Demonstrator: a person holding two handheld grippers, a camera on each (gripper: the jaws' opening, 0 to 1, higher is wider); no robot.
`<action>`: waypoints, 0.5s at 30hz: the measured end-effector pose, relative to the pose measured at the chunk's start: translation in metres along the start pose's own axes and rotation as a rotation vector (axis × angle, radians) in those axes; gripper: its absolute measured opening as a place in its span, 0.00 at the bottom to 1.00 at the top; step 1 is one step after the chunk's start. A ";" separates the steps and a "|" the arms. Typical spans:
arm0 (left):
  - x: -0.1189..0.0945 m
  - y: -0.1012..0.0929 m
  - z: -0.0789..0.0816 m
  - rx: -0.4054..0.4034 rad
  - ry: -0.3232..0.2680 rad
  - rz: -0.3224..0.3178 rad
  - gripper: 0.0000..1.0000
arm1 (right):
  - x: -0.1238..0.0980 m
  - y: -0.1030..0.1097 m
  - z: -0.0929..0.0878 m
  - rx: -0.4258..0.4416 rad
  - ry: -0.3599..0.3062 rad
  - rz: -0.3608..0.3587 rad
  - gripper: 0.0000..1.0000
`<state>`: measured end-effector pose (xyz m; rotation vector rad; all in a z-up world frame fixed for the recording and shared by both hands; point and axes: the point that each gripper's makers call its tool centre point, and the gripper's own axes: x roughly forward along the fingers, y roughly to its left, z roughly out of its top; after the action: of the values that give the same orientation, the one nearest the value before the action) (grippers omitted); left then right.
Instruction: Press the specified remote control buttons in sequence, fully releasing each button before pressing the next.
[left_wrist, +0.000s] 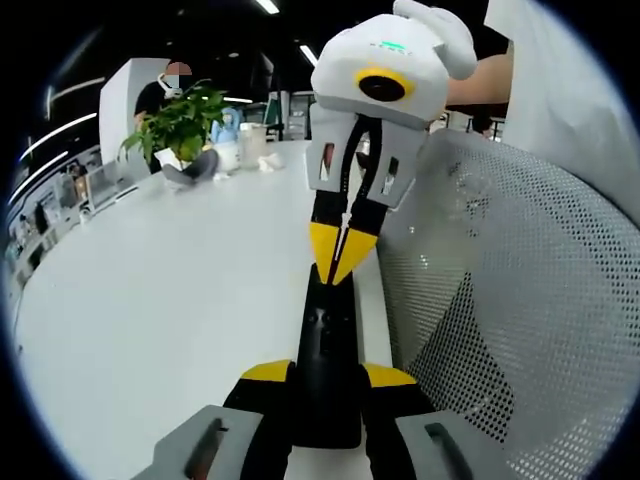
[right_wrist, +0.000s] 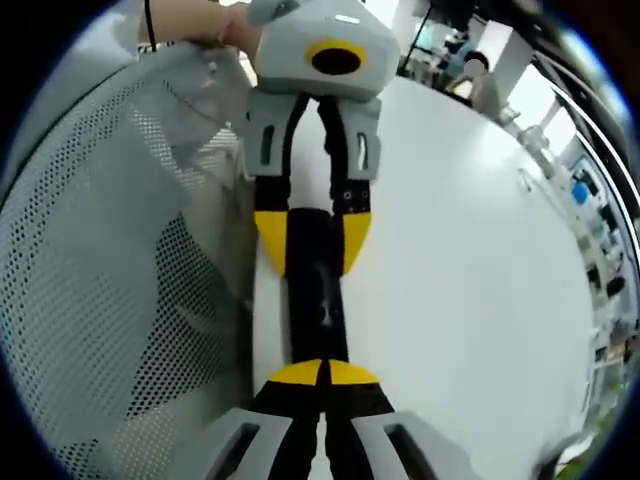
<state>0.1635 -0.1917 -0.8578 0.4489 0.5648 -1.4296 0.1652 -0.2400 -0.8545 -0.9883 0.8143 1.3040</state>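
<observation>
While the left hand-held gripper pinches the remote, the right hand-held gripper's pressed-together tips touch its far end.

The left gripper view looks forward along its own tongs, low over the white tabletop, straight at the other tongs close ahead. The right gripper view faces back the opposite way. Both share the black remote control between them and the mesh chair back.
</observation>
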 end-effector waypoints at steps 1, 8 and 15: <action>0.000 0.000 0.000 0.001 0.000 0.000 0.25 | 0.000 0.000 0.000 0.005 -0.003 -0.003 0.00; 0.000 0.000 0.000 0.001 0.000 0.001 0.25 | -0.003 -0.001 0.001 0.136 -0.115 -0.002 0.00; 0.000 0.000 0.000 0.011 0.002 0.003 0.25 | -0.005 -0.004 -0.002 0.226 -0.161 -0.001 0.03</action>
<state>0.1634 -0.1915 -0.8582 0.4593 0.5576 -1.4298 0.1687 -0.2440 -0.8502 -0.6965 0.8160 1.2424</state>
